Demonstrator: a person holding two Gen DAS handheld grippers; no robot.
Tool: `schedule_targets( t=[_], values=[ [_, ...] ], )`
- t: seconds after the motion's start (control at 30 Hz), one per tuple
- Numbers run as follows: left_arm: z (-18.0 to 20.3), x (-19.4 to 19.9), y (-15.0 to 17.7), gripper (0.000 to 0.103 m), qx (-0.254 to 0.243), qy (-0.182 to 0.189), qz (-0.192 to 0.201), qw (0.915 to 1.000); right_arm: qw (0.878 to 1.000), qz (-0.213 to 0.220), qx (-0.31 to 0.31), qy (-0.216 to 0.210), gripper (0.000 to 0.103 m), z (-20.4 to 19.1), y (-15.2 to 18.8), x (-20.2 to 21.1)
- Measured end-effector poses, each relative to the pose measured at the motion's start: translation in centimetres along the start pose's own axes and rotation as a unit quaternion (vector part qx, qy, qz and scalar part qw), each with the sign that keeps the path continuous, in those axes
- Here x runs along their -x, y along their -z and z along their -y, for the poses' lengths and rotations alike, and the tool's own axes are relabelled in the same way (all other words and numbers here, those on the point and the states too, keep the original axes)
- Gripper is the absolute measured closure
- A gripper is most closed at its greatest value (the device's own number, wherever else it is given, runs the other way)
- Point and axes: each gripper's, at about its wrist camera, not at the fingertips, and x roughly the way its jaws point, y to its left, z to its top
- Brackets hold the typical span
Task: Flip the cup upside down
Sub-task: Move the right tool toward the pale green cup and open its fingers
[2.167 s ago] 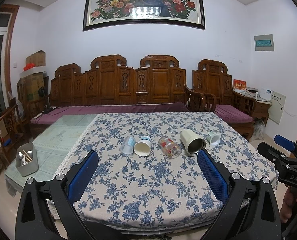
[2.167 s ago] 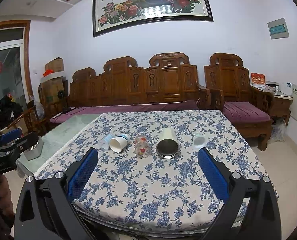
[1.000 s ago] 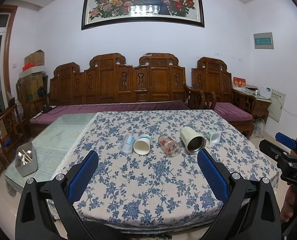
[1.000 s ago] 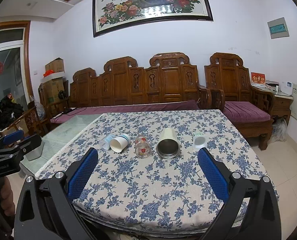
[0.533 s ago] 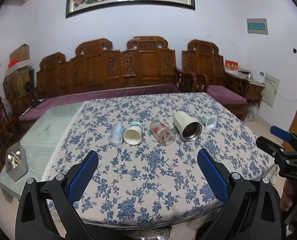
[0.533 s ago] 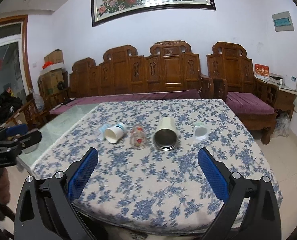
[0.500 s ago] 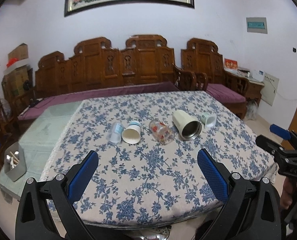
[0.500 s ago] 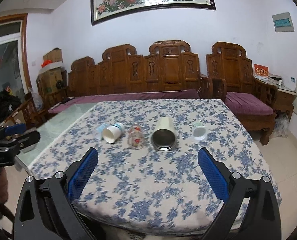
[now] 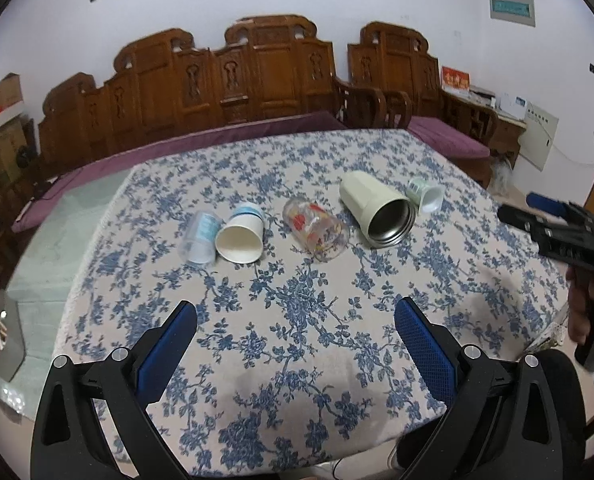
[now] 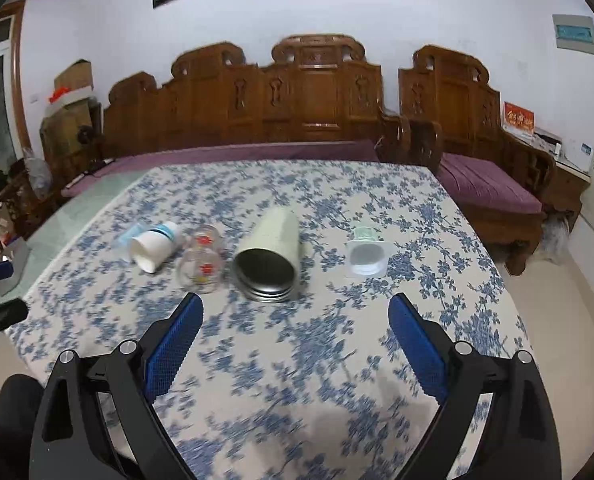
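Several cups lie on their sides in a row on the blue-flowered tablecloth (image 9: 297,312): a clear plastic cup (image 9: 199,238), a white paper cup (image 9: 241,238), a glass with red print (image 9: 316,230), a cream steel tumbler (image 9: 374,208) and a small pale green cup (image 9: 425,196). In the right wrist view the tumbler (image 10: 271,254) lies just ahead, the small cup (image 10: 364,256) to its right, the glass (image 10: 201,260) and paper cup (image 10: 155,246) to its left. My left gripper (image 9: 295,320) and my right gripper (image 10: 295,314) are open and empty, above the table's near part.
A carved wooden sofa (image 9: 225,92) with purple cushions stands behind the table. A glass-topped part of the table (image 9: 69,232) lies left of the cloth. A grey box (image 9: 1,340) sits at the far left. The right gripper also shows at the left wrist view's right edge (image 9: 565,236).
Both grippers have moved forward and tilted down over the table. The cups look nearer and larger. The cups have not moved.
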Motion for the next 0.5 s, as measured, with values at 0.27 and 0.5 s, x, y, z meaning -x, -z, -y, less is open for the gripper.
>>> schedule_targets(
  t=[0.27, 0.5],
  values=[
    [-0.5, -5.7, -1.2, 0.008, 0.003, 0.018, -0.026, 0.9995, 0.998, -0.058, 0.011, 0.019, 0.010, 3.6, -2.5, -7.3],
    [-0.1, -9.5, -2.6, 0.008, 0.002, 0.037, -0.036, 0.9987, 0.994, -0.102, 0.008, 0.026, 0.019, 6.3, -5.1, -13.3]
  ],
)
